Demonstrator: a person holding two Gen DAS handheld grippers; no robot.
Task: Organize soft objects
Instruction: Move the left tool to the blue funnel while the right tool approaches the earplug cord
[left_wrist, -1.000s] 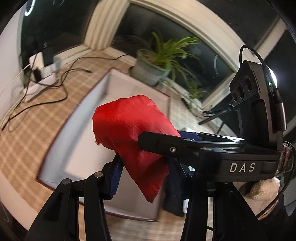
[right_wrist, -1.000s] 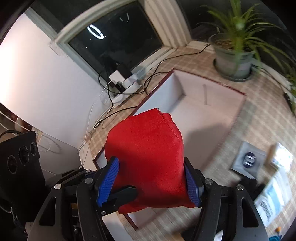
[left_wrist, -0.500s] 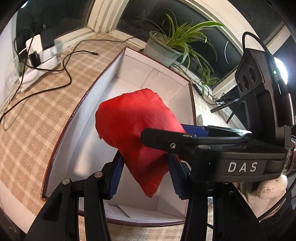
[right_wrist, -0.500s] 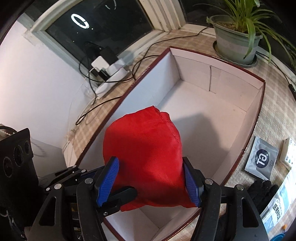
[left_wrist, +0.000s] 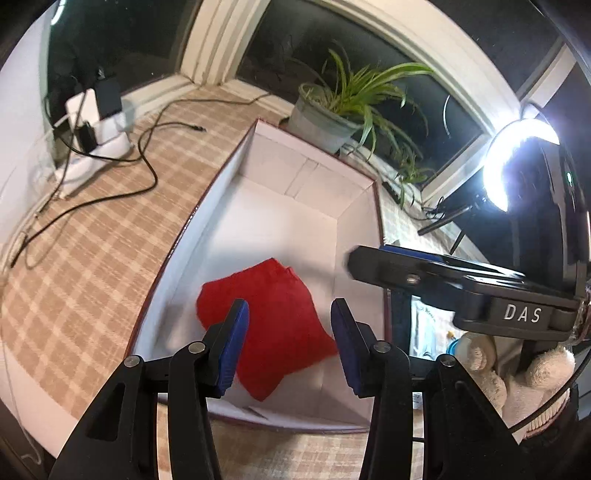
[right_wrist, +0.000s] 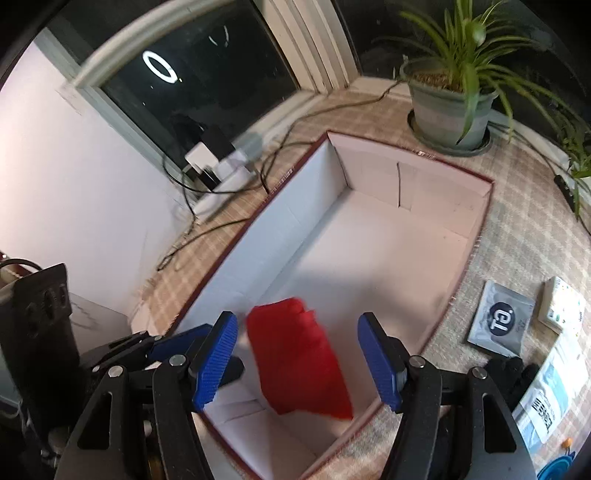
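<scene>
A red cloth (left_wrist: 273, 314) lies loose inside the near end of a white cardboard box with a dark red rim (left_wrist: 207, 206). It also shows in the right wrist view (right_wrist: 299, 369), in the same box (right_wrist: 388, 266). My left gripper (left_wrist: 290, 343) is open above the cloth and holds nothing. My right gripper (right_wrist: 303, 362) is open above it too and holds nothing. The right gripper's finger (left_wrist: 424, 269) crosses the left wrist view at the right.
A potted plant (right_wrist: 450, 107) stands behind the box. Black cables (left_wrist: 122, 173) and a white charger (left_wrist: 96, 129) lie left of it on the checked mat. A grey packet (right_wrist: 498, 321), papers and a black item (right_wrist: 513, 376) lie right of the box. A plush toy (left_wrist: 517, 373) is at right.
Both grippers opened and let go of the red cloth, which dropped into the near end of the box. Both grippers stay above it.
</scene>
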